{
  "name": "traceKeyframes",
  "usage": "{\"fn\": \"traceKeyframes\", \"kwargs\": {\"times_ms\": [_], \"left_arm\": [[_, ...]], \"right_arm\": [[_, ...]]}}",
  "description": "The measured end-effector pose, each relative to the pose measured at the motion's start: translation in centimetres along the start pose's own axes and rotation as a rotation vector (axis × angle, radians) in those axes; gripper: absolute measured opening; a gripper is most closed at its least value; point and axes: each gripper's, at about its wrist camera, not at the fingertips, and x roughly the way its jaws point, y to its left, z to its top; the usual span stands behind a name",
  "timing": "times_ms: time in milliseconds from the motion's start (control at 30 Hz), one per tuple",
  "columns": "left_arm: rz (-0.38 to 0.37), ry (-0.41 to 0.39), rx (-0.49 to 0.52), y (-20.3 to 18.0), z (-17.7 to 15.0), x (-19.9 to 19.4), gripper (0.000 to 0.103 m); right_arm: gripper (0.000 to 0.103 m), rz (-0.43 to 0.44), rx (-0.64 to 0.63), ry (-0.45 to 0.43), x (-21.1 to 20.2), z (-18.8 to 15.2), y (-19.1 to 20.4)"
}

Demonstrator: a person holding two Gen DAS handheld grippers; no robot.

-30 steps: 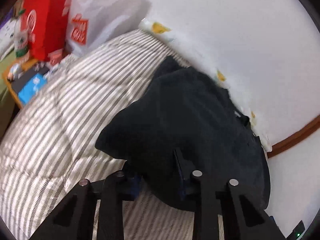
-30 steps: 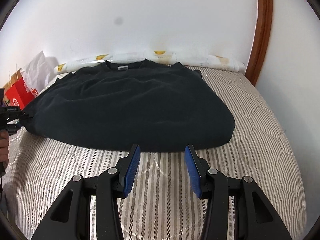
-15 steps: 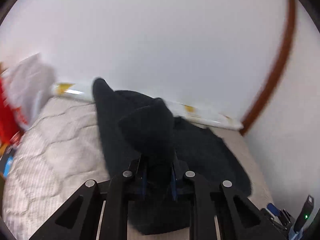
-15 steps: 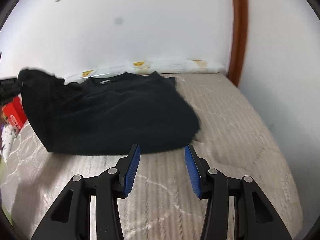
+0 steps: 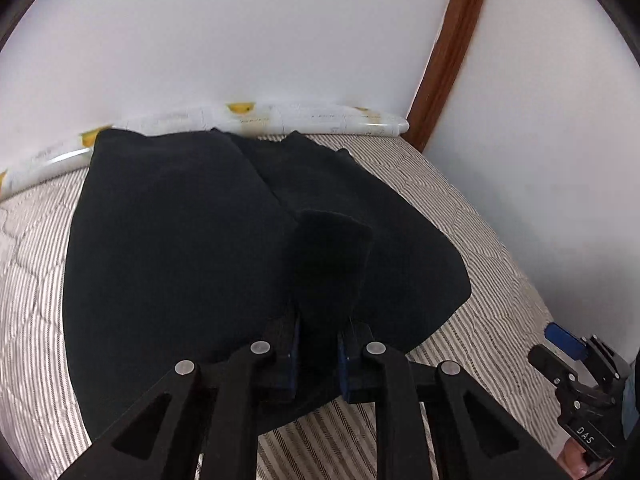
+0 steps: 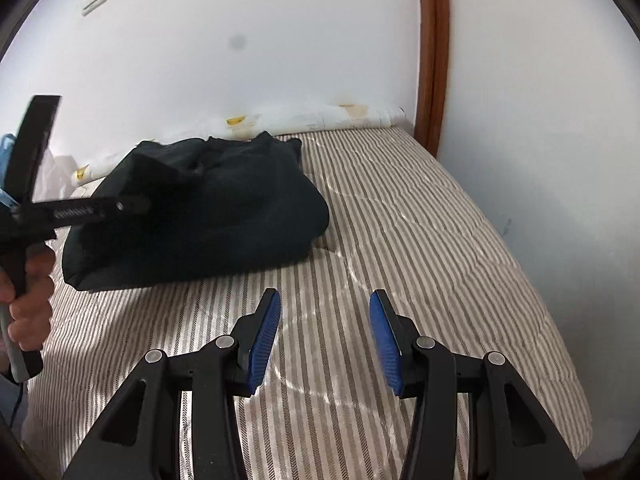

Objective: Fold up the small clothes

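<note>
A black shirt (image 5: pixel 168 240) lies on the striped bed, its left part folded over the middle. My left gripper (image 5: pixel 318 340) is shut on a fold of the shirt's cloth (image 5: pixel 328 264), which stands up between the jaws above the shirt. In the right wrist view the shirt (image 6: pixel 224 208) lies at the left, and the left gripper (image 6: pixel 136 206) reaches over it from the left. My right gripper (image 6: pixel 324 332) is open and empty, above bare mattress in front of the shirt. It also shows at the left wrist view's lower right (image 5: pixel 576 364).
The striped mattress (image 6: pixel 420 240) stretches to the right of the shirt. A white wall stands behind the bed, with a brown wooden trim (image 6: pixel 432 52) at the right. A rolled white patterned cloth (image 5: pixel 304 116) lies along the wall.
My left gripper closed on the shirt's left edge, lifted it and carried it right, over the shirt's middle. The shirt now lies narrower. My right gripper stayed open and swung to face farther right.
</note>
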Motion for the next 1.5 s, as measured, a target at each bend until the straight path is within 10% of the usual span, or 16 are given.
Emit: {"fn": "traceKeyframes", "kwargs": {"times_ms": [167, 367, 667, 1000, 1167, 1500], "left_arm": [[-0.064, 0.0, 0.015, 1.2, -1.1, -3.3, 0.046], [0.133, -0.128, 0.105, 3.7, -4.7, -8.2, 0.066], [0.168, -0.021, -0.023, 10.4, -8.8, -6.7, 0.066], [0.106, -0.004, -0.01, 9.0, -7.6, -2.4, 0.066], [0.139, -0.015, 0.005, 8.3, -7.7, -1.9, 0.066], [0.171, -0.044, 0.057, 4.2, -5.8, -1.3, 0.066]], "right_arm": [[0.047, 0.082, -0.019, -0.008, 0.7, 1.9, 2.1], [0.06, 0.255, -0.023, 0.014, 2.7, 4.3, 6.7], [0.062, 0.371, 0.059, 0.113, 8.0, 5.2, 12.7], [0.064, 0.448, 0.226, 0.164, 13.5, 7.6, 13.2], [0.022, 0.458, 0.152, 0.111, 13.4, 8.9, 13.9], [0.016, 0.295, 0.085, -0.131, 8.4, 12.2, 6.1]]}}
